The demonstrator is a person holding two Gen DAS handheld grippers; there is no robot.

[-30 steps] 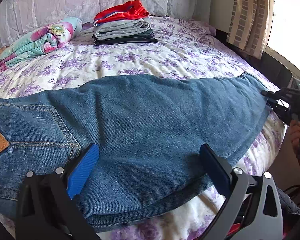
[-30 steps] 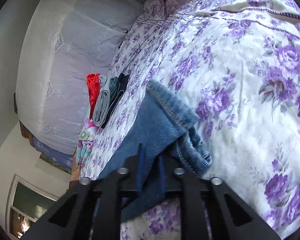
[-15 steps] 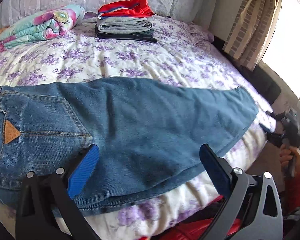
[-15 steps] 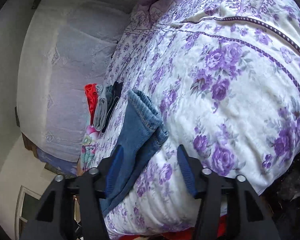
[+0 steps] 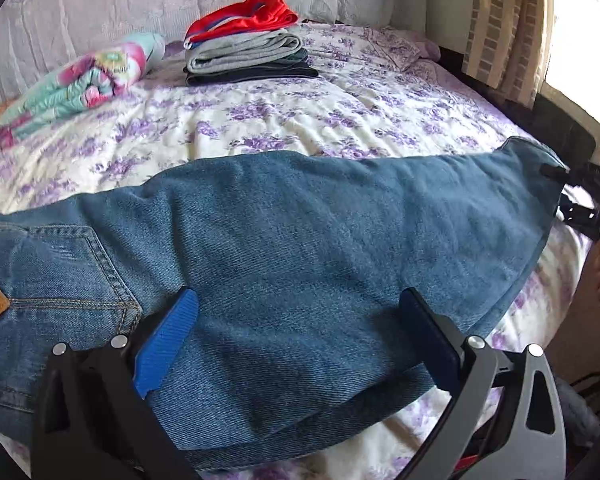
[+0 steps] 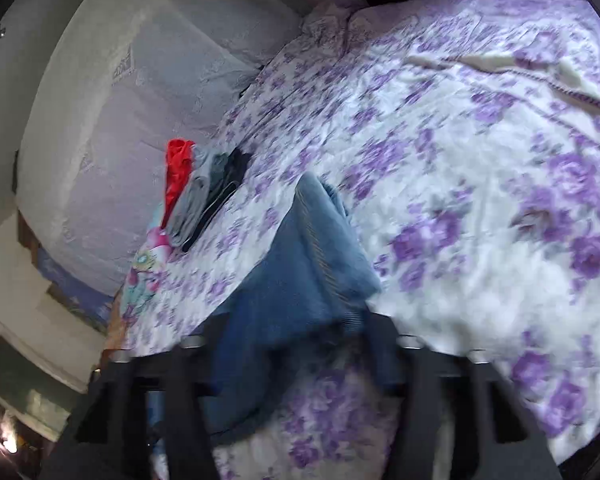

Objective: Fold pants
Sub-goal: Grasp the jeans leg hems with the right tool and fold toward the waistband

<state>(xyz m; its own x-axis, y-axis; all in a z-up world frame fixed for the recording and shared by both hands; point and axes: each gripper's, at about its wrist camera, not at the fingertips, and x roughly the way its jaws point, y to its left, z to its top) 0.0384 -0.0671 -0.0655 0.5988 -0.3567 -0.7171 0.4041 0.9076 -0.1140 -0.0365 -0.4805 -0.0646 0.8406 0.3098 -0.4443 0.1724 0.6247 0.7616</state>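
Observation:
Blue jeans (image 5: 300, 248) lie flat across the near edge of the bed, waist and back pocket at the left, leg cuffs at the right. My left gripper (image 5: 300, 332) is open, its blue pads hovering over the thigh area. My right gripper (image 5: 572, 196) is at the cuff end at the far right of the left wrist view. In the blurred right wrist view the right gripper (image 6: 296, 344) is open, with the jeans cuff (image 6: 316, 256) lying between its fingers.
The bed (image 5: 300, 120) has a purple floral cover. A stack of folded clothes (image 5: 248, 48), red on top, sits at the back. A rolled floral blanket (image 5: 76, 88) lies at the back left. A curtain and window are at the right.
The right gripper let go of the cuff, drew back off the bed edge, and has now moved in over the cuff again, still open. The left gripper stayed open over the jeans.

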